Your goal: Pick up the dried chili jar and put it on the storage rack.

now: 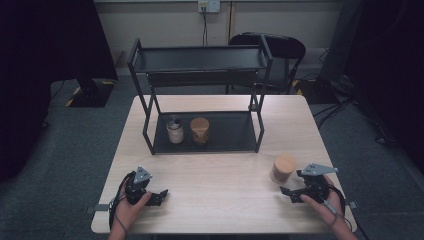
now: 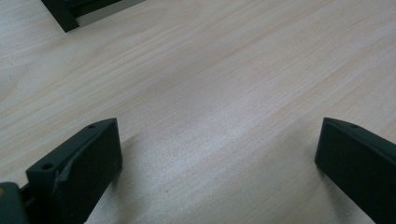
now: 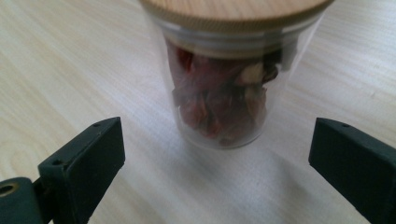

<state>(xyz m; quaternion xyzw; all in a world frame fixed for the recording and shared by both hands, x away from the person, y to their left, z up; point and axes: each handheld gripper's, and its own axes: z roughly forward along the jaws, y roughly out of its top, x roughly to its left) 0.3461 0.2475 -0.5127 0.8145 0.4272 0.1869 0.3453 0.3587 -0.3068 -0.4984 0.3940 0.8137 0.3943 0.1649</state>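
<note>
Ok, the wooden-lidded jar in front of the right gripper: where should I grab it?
Grip the jar on its glass wall below the wooden lid, coming in level from the near side. It stands upright, round, centred ahead of the open right gripper.

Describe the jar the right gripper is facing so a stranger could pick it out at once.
Start at the black rack on the wooden table; two jars stand on its lower shelf. The target jar stands alone off the rack, near the table's right front, just ahead of the open right gripper. Glass, wooden lid, reddish pieces inside.

Overhead view; two close jaw-level views
</note>
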